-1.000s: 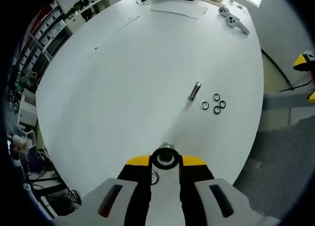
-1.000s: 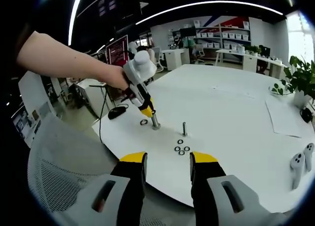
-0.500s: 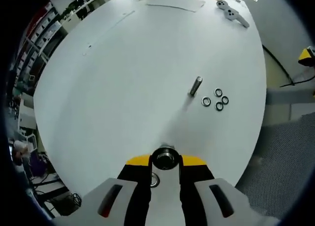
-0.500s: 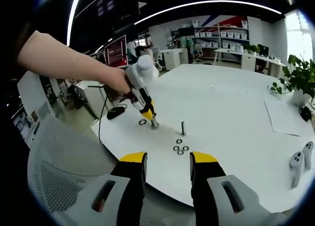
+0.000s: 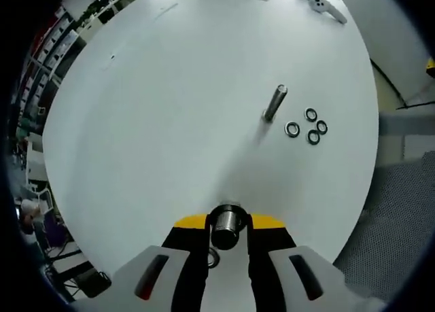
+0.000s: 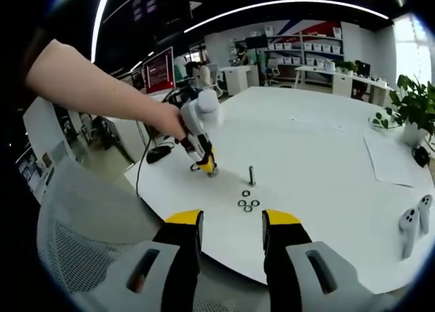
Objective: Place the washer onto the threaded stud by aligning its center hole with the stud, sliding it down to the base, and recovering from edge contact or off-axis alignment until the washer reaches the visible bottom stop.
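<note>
On the white round table (image 5: 156, 108) my left gripper (image 5: 228, 223) is shut on a dark washer (image 5: 225, 241). A metal threaded stud (image 5: 227, 218) rises through the washer's hole between the yellow jaw tips. In the right gripper view the left gripper (image 6: 205, 165) is low over that stud (image 6: 213, 172), held by a person's hand. A second stud (image 5: 275, 102) stands farther out with several loose washers (image 5: 307, 127) beside it. One more washer (image 5: 212, 259) lies on the table under my left jaws. My right gripper (image 6: 232, 223) is open and holds nothing, well back from the table edge.
A grey mesh chair (image 6: 75, 244) sits below the right gripper at the near table edge. White controllers (image 6: 411, 225) lie at the right, papers (image 6: 394, 164) and a plant (image 6: 416, 107) farther back. The person's arm (image 6: 95, 88) reaches in from the left.
The left gripper has gone down along the stud, so more of the stud now stands up between its jaws. The right gripper has stayed still and open.
</note>
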Motion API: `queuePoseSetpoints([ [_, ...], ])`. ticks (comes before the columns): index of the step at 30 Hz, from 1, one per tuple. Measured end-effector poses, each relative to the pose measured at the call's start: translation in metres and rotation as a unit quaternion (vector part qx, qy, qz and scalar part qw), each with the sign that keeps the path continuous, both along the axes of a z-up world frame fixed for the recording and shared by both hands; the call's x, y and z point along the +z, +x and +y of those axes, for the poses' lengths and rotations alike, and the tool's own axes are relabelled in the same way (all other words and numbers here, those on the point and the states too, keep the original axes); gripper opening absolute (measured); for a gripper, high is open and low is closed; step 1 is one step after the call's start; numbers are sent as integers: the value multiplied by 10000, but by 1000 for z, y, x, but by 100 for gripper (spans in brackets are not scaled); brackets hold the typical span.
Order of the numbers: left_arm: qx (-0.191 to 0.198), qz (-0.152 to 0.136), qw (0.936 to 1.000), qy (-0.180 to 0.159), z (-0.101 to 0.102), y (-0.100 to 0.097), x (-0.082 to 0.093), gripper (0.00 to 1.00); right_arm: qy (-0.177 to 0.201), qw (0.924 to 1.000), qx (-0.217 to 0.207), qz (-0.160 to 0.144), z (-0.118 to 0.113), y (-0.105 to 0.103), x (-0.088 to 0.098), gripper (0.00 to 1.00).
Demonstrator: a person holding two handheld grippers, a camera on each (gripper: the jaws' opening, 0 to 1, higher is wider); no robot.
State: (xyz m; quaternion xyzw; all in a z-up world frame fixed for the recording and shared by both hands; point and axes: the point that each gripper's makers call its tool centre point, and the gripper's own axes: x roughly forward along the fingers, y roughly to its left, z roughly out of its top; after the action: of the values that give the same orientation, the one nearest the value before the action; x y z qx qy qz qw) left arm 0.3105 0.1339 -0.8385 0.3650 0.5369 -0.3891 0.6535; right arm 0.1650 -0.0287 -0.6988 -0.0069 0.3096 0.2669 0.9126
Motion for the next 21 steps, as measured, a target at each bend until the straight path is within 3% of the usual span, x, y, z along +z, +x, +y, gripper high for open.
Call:
queuePoseSetpoints([
  [8,54,-32,10000,-63,1,-1,-4,19,-18,10000,-2,10,-1,0,-1,37],
  [13,309,-4,9992,-268,3,3,-4,20,-21,10000,-10,11,-1,0,-1,37],
  [21,406,-73,9982,-428,3,4,-2,26,-36,10000,-9,16,-1,0,-1,37],
])
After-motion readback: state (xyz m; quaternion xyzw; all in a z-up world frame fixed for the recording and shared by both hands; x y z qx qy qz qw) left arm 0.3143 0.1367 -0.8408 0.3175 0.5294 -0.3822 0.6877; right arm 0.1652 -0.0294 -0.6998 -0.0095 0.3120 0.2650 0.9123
